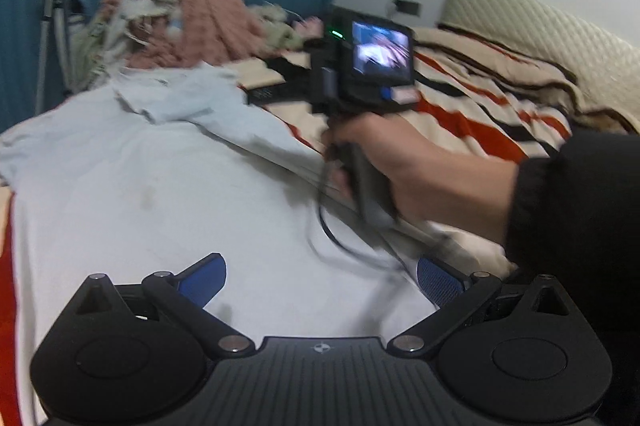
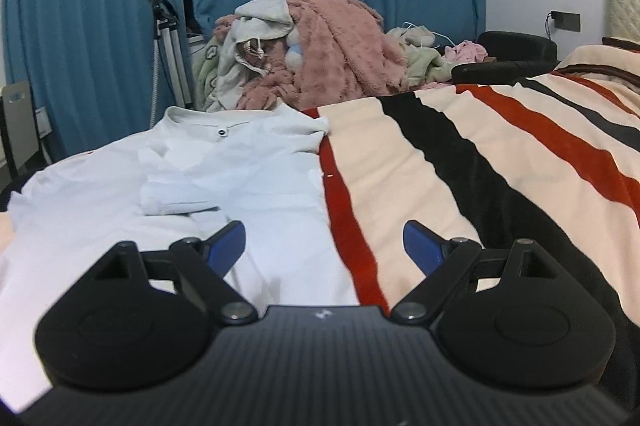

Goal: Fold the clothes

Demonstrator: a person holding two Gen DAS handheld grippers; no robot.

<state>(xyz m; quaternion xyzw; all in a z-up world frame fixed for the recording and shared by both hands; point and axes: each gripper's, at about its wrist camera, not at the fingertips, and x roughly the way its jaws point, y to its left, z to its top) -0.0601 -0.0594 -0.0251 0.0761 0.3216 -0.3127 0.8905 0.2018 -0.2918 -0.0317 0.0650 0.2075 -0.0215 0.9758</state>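
Left tool [image 1: 320, 280] was released, blue pads spread wide, hovering low over the white shirt [image 1: 160, 186] with nothing between the fingers; right tool [image 2: 324, 246] was also released, pads apart, straddling the shirt's right edge where it met the striped blanket [image 2: 500, 166]; in the left view the right hand [image 1: 392, 170] gripped its tool's handle, motion-blurred, a cable trailing under it.

The shirt lay spread flat on the bed, collar [image 2: 224, 122] at the far end with one dark button showing, one sleeve [image 2: 176, 198] already turned in across the chest; the other sleeve ran off to the left edge.

Handling, judged: thin light cloth, limp, no stiffness; it would drape and slide on the fleecy blanket rather than hold a crease; not fragile; best pinched at a hem, shoulder seam or sleeve cuff, through one layer of edge, not mid-panel.

Counts: two tools, both empty; one shirt laid out; one heap of unfolded clothes [image 2: 312, 46] beyond it, pieces too tangled to count; one tripod [image 2: 168, 58] by the blue curtain [image 2: 80, 6].
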